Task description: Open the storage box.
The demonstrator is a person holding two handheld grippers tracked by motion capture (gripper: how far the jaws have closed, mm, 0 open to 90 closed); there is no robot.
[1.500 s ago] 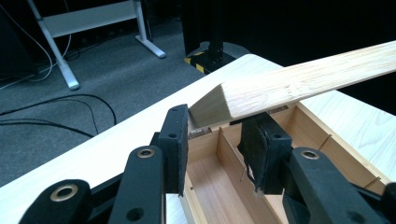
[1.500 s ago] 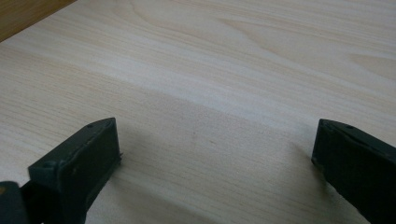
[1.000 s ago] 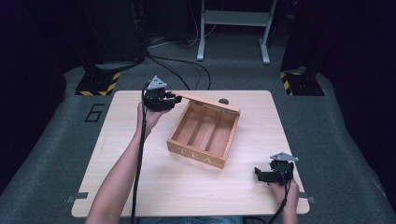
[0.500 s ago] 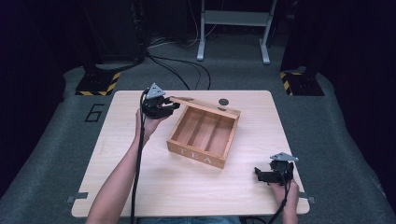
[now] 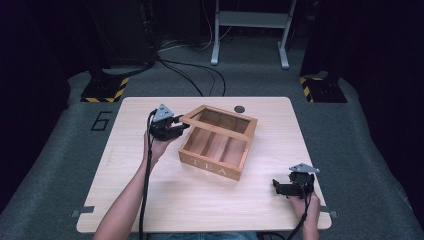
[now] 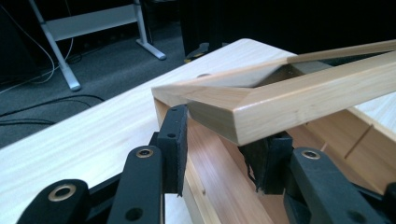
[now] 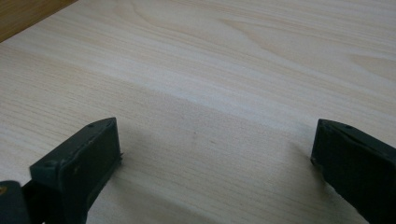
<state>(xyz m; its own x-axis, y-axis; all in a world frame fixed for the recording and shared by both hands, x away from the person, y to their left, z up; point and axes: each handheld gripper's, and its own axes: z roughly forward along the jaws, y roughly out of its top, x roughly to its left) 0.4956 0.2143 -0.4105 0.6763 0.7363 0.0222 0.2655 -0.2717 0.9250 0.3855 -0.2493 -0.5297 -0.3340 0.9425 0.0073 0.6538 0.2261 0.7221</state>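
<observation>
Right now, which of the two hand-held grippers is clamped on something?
The left hand-held gripper: its pads pinch the corner of the tea box's lid frame. The right hand-held gripper stands open over bare table.

The left claw [image 5: 181,128], clamped on the corner of the lid [image 5: 220,120], has come down toward the tea box [image 5: 212,157]. The lid, which stood raised and swung back over the box's far edge, now lies lower, nearly flat over the box, with only a narrow gap at the held corner.
</observation>
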